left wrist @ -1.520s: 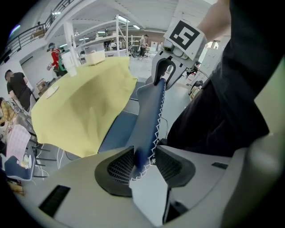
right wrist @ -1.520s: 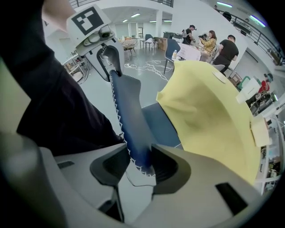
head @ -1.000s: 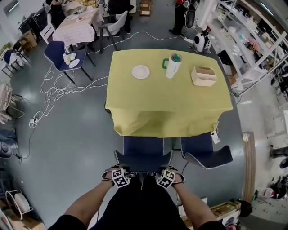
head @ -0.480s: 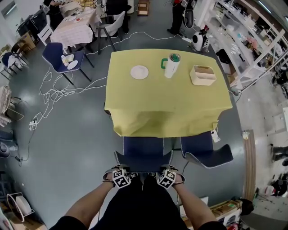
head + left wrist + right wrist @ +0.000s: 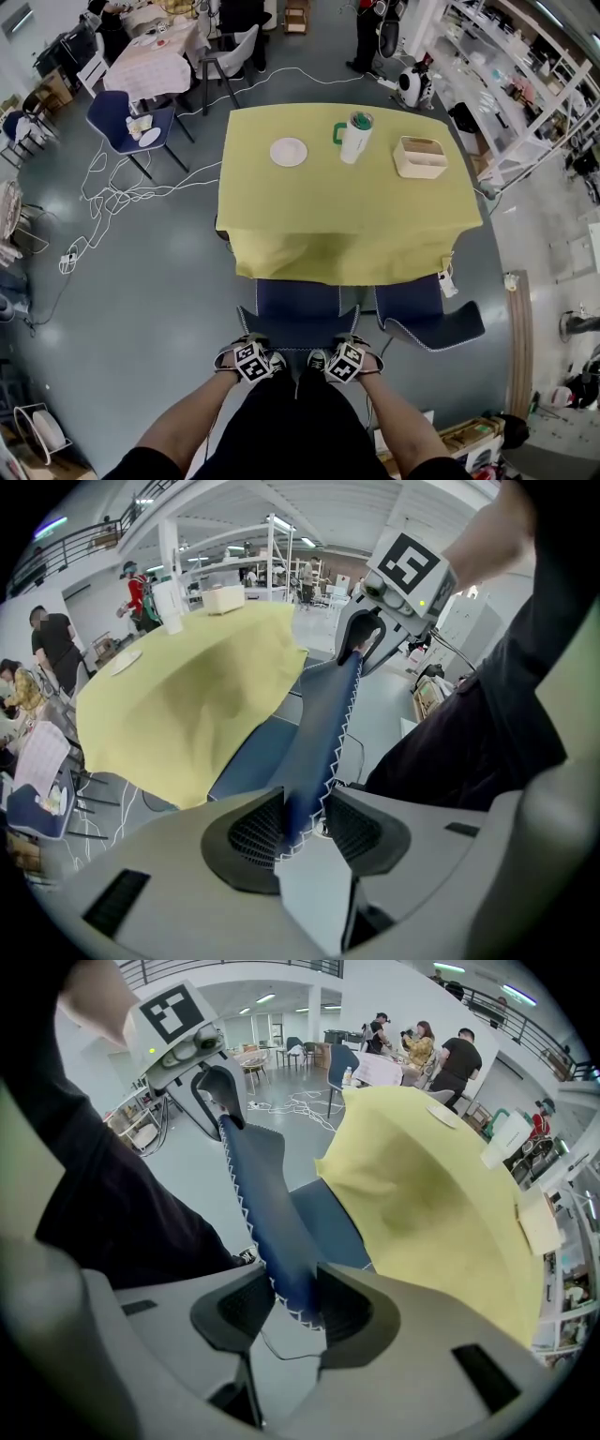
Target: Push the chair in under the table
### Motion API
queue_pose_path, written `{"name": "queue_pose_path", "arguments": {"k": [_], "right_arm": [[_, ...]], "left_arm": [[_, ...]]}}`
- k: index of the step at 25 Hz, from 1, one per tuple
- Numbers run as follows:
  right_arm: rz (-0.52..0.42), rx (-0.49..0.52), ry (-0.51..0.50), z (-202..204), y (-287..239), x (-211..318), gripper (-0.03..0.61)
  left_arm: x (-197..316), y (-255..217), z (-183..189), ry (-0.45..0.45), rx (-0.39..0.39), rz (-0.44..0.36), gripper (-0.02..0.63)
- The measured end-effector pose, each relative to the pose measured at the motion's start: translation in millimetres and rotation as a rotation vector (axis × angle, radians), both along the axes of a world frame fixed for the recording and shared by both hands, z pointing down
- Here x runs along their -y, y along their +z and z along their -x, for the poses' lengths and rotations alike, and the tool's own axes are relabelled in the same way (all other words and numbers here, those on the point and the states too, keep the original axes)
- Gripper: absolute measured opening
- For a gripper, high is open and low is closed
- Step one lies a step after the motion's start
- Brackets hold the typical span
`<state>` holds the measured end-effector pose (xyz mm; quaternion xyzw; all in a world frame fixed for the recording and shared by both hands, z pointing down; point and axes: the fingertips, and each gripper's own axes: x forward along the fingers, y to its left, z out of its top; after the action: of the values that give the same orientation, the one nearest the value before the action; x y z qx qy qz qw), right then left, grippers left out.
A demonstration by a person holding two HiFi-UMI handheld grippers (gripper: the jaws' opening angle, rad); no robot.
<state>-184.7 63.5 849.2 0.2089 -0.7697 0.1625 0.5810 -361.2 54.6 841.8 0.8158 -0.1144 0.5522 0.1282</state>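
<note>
Head view: chair sits partly under the near edge of the table. The left gripper and right gripper both pinch its back. Push evenly, straight ahead, so it won't twist.

Plate, jug, box left to right on table, chair at near edge, second chair rightward

The yellow tablecloth hides the front of the chair seat.
</note>
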Motion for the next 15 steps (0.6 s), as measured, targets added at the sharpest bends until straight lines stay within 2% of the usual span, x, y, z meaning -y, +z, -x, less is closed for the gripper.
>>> {"name": "queue_pose_path", "arguments": {"k": [11,15], "right_arm": [[-0.008,0.001,0.007,-1.1,-1.9,31.2,0.141],[-0.009,-0.004,0.013,-2.6,-3.4,39.2,0.141]], "left_arm": [[34.0,-1.8,0.4,0.007,0.015,-0.023,0.144],[38.4,-4.2,-3.4,0.003,-0.002,-0.013,0.143]]}}
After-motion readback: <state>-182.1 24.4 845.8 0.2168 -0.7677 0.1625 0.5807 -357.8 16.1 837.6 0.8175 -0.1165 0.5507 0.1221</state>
